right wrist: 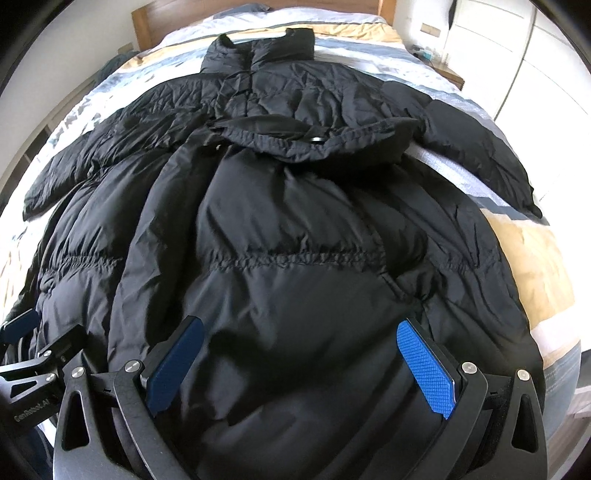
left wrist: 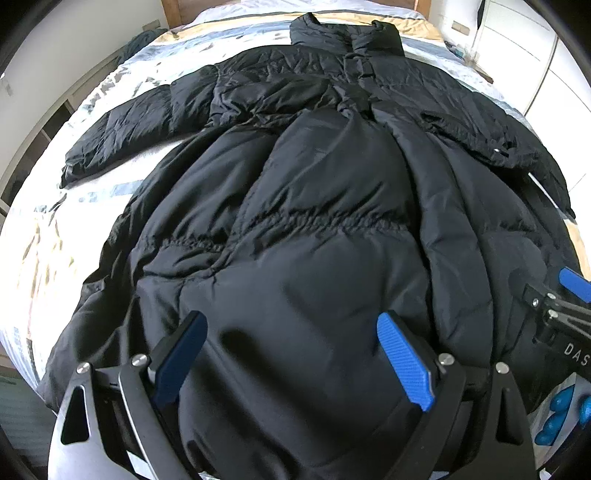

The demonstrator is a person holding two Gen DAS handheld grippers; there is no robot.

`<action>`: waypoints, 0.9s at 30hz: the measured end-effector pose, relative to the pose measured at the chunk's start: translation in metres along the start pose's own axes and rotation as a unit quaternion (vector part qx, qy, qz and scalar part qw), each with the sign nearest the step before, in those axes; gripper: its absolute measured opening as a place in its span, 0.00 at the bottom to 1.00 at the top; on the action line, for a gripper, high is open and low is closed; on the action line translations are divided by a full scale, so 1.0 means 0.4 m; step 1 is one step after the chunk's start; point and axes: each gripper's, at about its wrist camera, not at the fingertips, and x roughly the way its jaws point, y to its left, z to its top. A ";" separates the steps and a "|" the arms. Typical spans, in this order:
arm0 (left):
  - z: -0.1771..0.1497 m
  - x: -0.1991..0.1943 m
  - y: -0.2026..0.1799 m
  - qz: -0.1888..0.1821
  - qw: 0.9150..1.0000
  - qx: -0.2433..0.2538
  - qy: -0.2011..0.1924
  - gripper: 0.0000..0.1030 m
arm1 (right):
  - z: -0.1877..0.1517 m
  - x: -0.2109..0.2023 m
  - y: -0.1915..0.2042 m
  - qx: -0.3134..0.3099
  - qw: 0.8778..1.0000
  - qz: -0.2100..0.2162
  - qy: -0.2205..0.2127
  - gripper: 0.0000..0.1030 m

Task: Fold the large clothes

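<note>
A long black puffer coat (left wrist: 314, 206) (right wrist: 295, 221) lies front up on the bed, collar (left wrist: 343, 33) at the far end and lower part nearest me. One sleeve (left wrist: 122, 140) stretches out left; the other sleeve (right wrist: 480, 147) stretches out right. A gathered edge with a metal ring (right wrist: 317, 139) lies across the chest. My left gripper (left wrist: 291, 350) hovers open over the coat's near left part, nothing between its blue pads. My right gripper (right wrist: 299, 362) is open the same way over the near right part. Each gripper shows at the other view's edge (left wrist: 569, 291) (right wrist: 22, 328).
The bed cover (left wrist: 74, 229) is white with blue and tan patches. A wooden headboard (right wrist: 147, 18) stands at the far end. White wardrobe doors (right wrist: 535, 55) and a small nightstand (right wrist: 447, 72) are on the right. A blue-gloved hand (left wrist: 565, 413) holds the right gripper.
</note>
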 end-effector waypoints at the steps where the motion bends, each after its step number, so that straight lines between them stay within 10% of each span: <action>1: 0.002 -0.006 0.008 0.001 1.000 -0.003 -0.001 0.91 | 0.003 -0.003 0.006 -0.003 1.000 0.000 0.000 1.00; 27: 0.286 0.026 0.610 0.039 0.992 -0.122 0.002 0.91 | 0.281 -0.046 0.298 -0.040 0.998 0.015 -0.049 1.00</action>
